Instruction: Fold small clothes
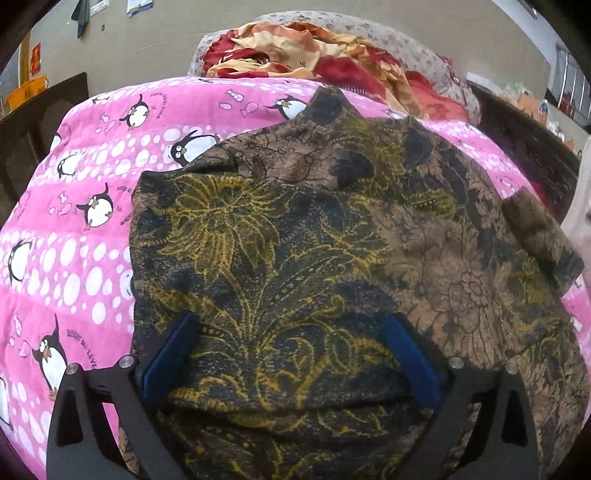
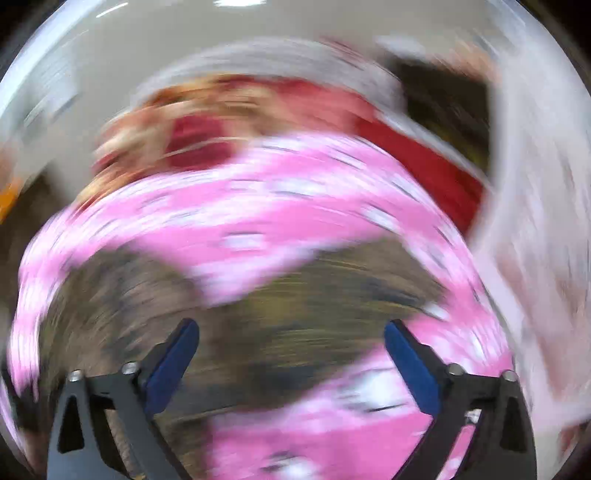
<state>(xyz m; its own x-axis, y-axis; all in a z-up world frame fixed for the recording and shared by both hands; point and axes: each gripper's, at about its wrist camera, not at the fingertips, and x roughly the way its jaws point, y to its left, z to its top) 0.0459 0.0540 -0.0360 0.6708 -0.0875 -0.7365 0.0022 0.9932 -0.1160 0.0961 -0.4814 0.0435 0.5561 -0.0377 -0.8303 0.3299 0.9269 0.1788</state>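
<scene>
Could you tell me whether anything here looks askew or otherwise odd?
The brown floral garment lies rumpled on the pink penguin blanket, with one corner flipped over at its right edge. The right wrist view is smeared by motion blur.

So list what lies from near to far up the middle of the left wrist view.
Left gripper → brown floral garment → pink penguin blanket → red-and-gold cloth → wall.

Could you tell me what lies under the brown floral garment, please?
The brown floral garment lies on a pink penguin-print quilt, which shows around it. Whatever sits beneath its middle is covered.
</scene>
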